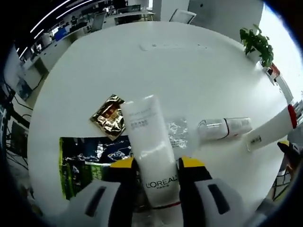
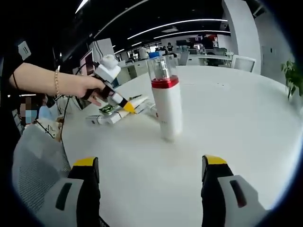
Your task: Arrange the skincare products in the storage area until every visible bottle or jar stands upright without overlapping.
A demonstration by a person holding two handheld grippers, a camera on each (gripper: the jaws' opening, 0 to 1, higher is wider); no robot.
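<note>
Evidently mid-pickup, the left gripper (image 1: 156, 172) clamps the white L'Oréal squeeze tube (image 1: 150, 144) over the round white table (image 1: 189, 80), next needing it stood upright, while the right gripper (image 2: 149, 172) gapes below the upright red-banded white bottle (image 2: 166, 101) at twelve o'clock.

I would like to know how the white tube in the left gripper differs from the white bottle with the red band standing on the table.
The tube is clamped between the left gripper's jaws; the bottle stands free and upright on the table. The tube is flat and printed L'Oreal; the bottle is round with a clear cap. Both are white.
</note>
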